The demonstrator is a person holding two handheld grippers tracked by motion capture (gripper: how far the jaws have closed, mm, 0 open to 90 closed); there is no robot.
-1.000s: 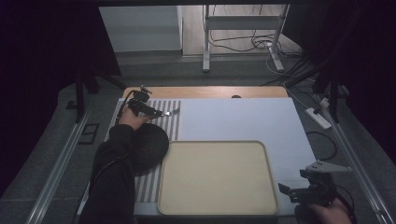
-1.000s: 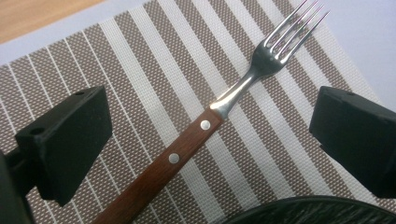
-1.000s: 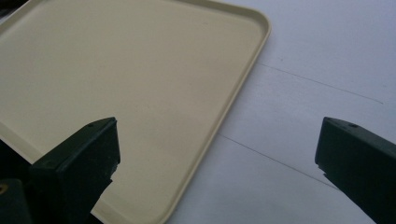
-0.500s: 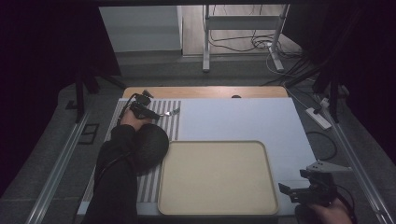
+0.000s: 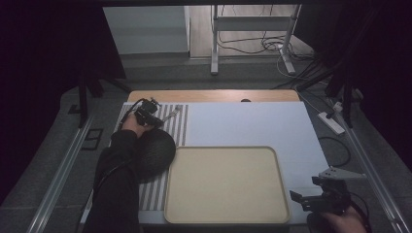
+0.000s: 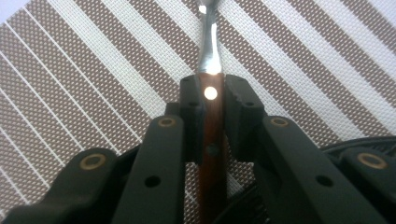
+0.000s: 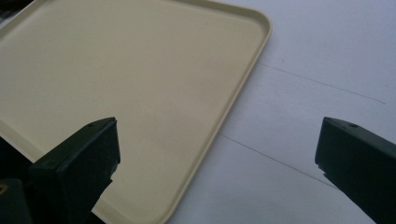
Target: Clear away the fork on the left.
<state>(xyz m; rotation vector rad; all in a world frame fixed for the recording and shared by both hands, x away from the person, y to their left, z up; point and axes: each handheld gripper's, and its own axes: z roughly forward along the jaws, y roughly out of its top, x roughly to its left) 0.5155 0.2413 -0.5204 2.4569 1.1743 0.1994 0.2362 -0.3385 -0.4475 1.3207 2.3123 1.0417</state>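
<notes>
while the left gripper (image 6: 208, 116) clamps the wooden handle of a fork (image 6: 208, 70) over the striped mat (image 5: 180, 127), little has shifted in the last second: the hand has edged slightly toward the table's far-left corner. likely just gripped, lift not yet begun. right gripper (image 7: 217, 154) idles wide open above the near-right edge of the empty tray (image 7: 140, 93). a dark bowl (image 5: 154, 148) sits beside the left forearm.

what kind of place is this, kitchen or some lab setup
Probably a lab recording setup, not a kitchen: a table with a staged striped placemat and beige tray, loose cables on the floor, and a power strip.
</notes>
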